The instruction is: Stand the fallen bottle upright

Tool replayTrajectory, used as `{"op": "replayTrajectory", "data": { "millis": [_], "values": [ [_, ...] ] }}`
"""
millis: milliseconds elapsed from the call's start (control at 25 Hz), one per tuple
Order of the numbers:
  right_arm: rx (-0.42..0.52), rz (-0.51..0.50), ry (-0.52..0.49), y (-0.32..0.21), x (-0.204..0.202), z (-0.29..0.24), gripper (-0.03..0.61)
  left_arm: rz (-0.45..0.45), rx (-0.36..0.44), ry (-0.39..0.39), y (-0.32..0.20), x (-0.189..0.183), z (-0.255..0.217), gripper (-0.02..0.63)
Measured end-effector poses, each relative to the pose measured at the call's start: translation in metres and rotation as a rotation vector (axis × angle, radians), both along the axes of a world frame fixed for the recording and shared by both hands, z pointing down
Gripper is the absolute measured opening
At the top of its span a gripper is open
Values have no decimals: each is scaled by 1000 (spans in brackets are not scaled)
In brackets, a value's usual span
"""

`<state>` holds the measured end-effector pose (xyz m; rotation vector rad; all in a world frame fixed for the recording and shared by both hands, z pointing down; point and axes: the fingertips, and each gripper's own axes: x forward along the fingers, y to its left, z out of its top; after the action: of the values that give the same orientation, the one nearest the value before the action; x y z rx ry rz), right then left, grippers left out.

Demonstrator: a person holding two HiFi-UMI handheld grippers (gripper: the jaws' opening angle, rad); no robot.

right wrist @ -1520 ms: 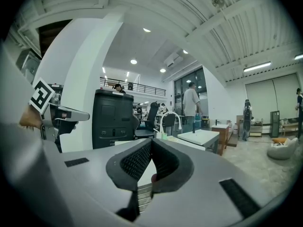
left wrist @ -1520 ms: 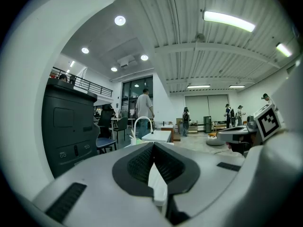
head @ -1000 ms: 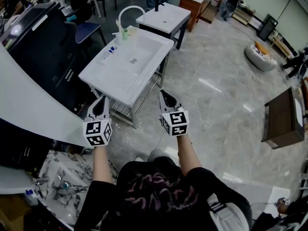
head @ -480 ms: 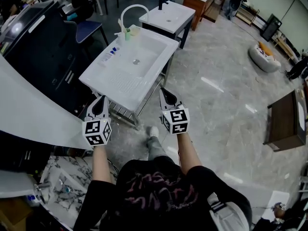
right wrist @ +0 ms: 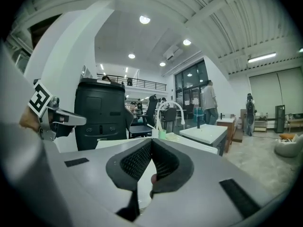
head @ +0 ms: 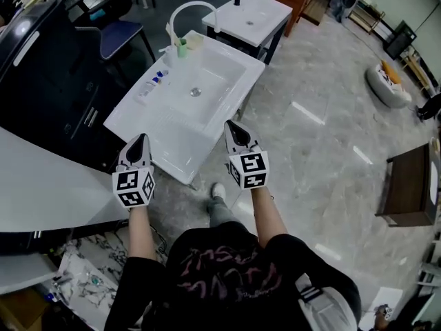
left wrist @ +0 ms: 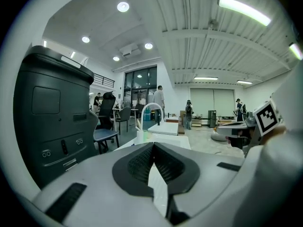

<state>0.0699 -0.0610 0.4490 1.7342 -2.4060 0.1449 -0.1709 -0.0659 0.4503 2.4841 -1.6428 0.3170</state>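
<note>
The fallen bottle (head: 149, 85), white with a blue end, lies on its side on the left rim of the white sink unit (head: 162, 133). A white arched faucet (head: 189, 8) and a green cup (head: 179, 47) stand at the sink's far end. My left gripper (head: 140, 138) hovers over the sink's near left corner, shut and empty, well short of the bottle. My right gripper (head: 235, 125) is at the near right edge, also shut and empty. The left gripper view shows shut jaws (left wrist: 153, 144) pointing at the faucet (left wrist: 150, 109). In the right gripper view the gripper (right wrist: 151, 141) is shut too.
A second sink unit (head: 251, 19) stands behind the first. A tall black cabinet (head: 41, 67) and a chair (head: 120, 36) are at the left, with a white curved panel (head: 41, 178) near me. A dark wooden cabinet (head: 406, 185) stands at the far right.
Both grippers have moved forward together, from in front of the sink to over its near edge. The sink now sits closer. Their jaws stayed shut.
</note>
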Motion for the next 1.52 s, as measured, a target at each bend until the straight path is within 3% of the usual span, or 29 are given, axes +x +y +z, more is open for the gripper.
{"op": "replayTrajectory", "data": {
  "millis": [360, 600, 920, 1520],
  "values": [
    [-33, -71, -16, -119, 24, 11, 14, -63, -35, -28, -104, 25, 7, 15],
    [-61, -114, -40, -164, 36, 15, 14, -107, -54, -49, -143, 38, 5, 15],
    [-79, -148, -45, -196, 30, 25, 14, -114, -80, -73, -173, 41, 12, 17],
    [-86, -113, -30, -220, 2, 35, 12, -47, -124, -80, -205, 21, 37, 17]
  ]
}}
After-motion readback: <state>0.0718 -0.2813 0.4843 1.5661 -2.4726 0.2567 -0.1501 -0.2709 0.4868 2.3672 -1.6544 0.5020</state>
